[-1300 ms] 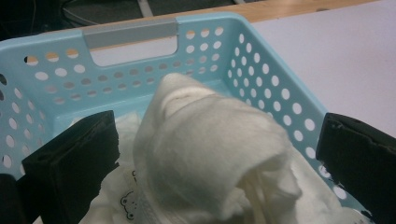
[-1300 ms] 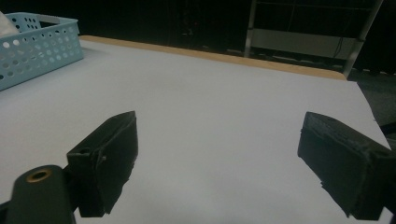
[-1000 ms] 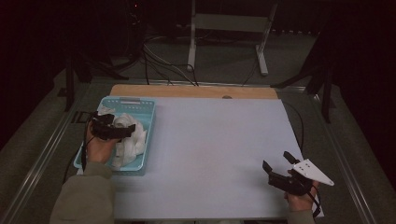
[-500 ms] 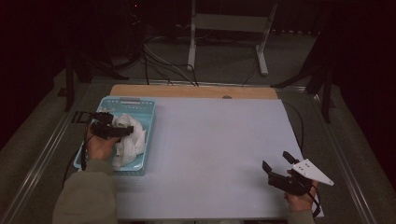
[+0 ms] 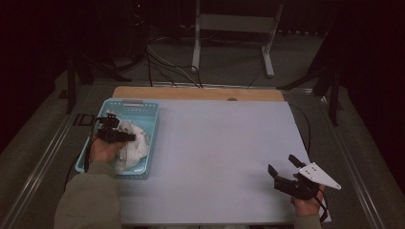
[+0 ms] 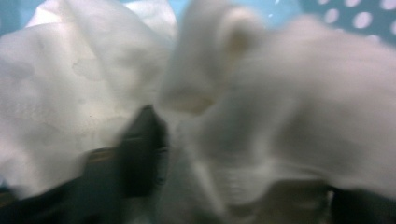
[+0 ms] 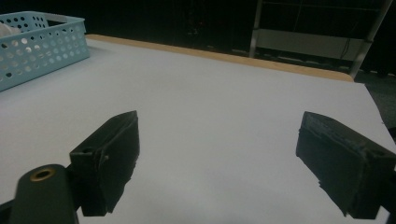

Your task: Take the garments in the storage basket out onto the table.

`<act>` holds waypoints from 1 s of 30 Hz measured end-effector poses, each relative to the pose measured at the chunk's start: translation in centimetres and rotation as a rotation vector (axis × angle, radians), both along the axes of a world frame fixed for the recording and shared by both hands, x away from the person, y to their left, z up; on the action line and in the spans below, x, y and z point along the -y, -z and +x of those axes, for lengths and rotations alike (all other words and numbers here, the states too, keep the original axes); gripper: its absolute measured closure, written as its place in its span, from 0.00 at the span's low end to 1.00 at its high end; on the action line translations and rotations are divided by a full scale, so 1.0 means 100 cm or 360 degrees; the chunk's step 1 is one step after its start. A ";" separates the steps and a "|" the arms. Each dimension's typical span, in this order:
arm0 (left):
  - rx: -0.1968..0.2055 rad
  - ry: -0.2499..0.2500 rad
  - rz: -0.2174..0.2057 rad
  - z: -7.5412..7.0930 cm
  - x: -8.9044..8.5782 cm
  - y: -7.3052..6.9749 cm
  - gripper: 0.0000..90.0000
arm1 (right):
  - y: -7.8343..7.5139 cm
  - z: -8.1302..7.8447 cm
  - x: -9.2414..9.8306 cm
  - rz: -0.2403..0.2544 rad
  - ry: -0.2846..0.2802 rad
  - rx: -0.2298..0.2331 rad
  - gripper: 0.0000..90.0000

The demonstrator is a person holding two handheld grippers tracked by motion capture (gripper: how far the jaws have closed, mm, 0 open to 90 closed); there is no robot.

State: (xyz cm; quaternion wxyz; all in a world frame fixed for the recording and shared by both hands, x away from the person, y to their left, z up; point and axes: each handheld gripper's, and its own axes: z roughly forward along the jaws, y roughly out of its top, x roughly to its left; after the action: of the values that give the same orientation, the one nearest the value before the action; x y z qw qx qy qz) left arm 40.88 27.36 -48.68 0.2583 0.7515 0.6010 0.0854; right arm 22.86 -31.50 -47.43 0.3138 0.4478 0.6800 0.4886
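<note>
Left gripper (image 5: 128,138) has dipped into white cloth (image 5: 136,145) in blue basket (image 5: 149,109) at 9 o'clock, grip unclear | right gripper (image 5: 282,171) released, unmoved at 4 o'clock | likely starting a pick.

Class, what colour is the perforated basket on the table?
Light blue basket, clearest in the right gripper view.

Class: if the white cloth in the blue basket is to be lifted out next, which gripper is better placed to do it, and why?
Probably the left. The left gripper is already in the blue basket among the white cloth. The right gripper sits open at the table's far near corner.
</note>
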 end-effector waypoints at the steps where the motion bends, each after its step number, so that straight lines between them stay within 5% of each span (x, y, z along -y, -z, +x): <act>1: 0.0000 0.0013 -0.0028 0.000 -0.001 -0.001 0.60 | 0.000 0.000 0.000 0.0000 0.0000 -0.0001 0.15; 7: 0.0073 0.0021 -0.0019 -0.003 0.002 -0.009 0.76 | 0.000 0.000 0.000 0.0001 0.0000 -0.0001 0.15; 30: 0.0347 0.0049 -0.0176 -0.026 -0.004 -0.056 0.77 | 0.000 0.000 0.000 0.0001 -0.0019 -0.0009 0.15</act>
State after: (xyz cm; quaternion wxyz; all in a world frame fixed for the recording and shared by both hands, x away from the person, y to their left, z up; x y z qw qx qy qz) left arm 38.23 27.80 -43.05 0.3644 0.7315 0.5616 0.1294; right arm 22.85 -31.53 -47.47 0.3088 0.4452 0.6834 0.4893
